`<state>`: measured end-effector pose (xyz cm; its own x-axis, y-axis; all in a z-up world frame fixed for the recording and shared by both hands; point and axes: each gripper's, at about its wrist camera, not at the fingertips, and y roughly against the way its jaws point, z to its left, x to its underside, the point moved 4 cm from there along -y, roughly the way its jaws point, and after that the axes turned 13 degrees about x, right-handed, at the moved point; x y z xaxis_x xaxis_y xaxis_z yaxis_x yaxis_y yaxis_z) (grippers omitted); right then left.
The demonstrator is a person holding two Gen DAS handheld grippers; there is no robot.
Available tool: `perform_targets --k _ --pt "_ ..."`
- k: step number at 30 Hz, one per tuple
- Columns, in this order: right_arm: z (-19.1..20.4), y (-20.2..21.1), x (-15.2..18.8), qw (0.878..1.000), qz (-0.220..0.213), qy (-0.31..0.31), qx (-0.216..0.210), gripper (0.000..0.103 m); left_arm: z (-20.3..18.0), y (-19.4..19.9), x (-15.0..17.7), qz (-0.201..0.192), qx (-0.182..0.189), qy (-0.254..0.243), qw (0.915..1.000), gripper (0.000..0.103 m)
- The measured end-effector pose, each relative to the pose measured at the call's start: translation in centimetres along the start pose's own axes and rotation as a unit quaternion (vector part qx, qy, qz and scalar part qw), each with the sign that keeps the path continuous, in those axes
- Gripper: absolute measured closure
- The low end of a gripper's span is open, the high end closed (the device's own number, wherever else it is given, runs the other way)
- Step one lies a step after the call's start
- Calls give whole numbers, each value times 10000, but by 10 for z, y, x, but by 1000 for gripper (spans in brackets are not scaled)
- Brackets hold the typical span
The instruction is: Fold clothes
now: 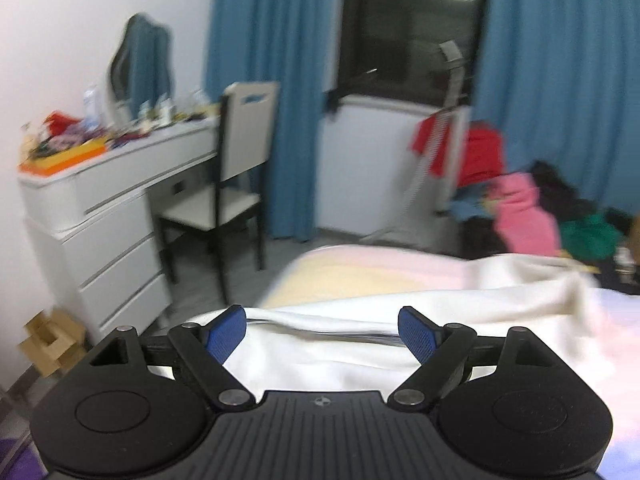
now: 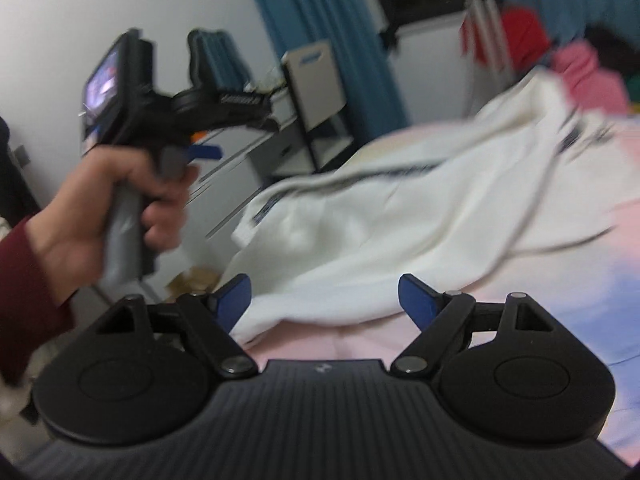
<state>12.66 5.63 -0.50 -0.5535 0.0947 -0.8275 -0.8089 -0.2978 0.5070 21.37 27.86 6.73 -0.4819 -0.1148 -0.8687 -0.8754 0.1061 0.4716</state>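
While both of your grippers stand wide and empty, the white garment (image 2: 392, 216) lies loose on the bed (image 2: 560, 300) ahead of them, and that is where trouble may start. Your right gripper (image 2: 324, 300) has the garment's near hem just beyond its left pad; your left gripper (image 1: 320, 332) has cloth spread under and past its blue pads (image 1: 226, 334), with nothing pinched. Both views are smeared, so if you close now you could catch one layer only, or a fold of the pink sheet beneath, and drag the pile askew. The garment looks soft, thick and limp, cream-white with thin dark stripes along an edge, heaped in rumpled ridges, not flat; its corners are hard to pick out. Ridged, rubbery-looking pads sit on hard black plastic linkages. Seen from the right side, your left hand (image 2: 116, 208) in a dark red sleeve grips the other tool's handle, well left of the cloth.
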Motion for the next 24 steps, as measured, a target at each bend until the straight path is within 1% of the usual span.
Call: perform_targets --k 4,7,8,12,14,16,19,21,24 --pt "-23 53 -16 9978 -503 134 406 20 -73 44 9 -206 644 -200 9975 18" --pt "-46 78 -22 9938 -787 166 772 20 -129 66 19 -225 1233 -463 9910 18" --pt "-53 82 -22 9921 -857 175 902 20 -147 70 24 -220 1357 -575 9888 18" --pt "-91 98 -17 9848 -1079 119 1358 20 -205 70 46 -125 1538 -967 9833 18" --pt "-113 107 -5 9808 -1156 56 1570 20 -222 56 54 -65 1557 -1082 9818 18" --pt "-140 109 0 9764 -1221 -29 1779 20 -237 38 60 -7 1516 -1074 9826 18" --pt "-177 98 13 9716 -1215 -340 2001 20 -257 4 69 96 1427 -994 9847 18" --pt "-199 90 21 9699 -1119 -565 2089 20 -267 -26 69 119 1344 -1073 9850 19" --pt "-218 76 30 9648 -1070 -546 2339 20 -280 -74 64 78 1178 -1331 9840 19"
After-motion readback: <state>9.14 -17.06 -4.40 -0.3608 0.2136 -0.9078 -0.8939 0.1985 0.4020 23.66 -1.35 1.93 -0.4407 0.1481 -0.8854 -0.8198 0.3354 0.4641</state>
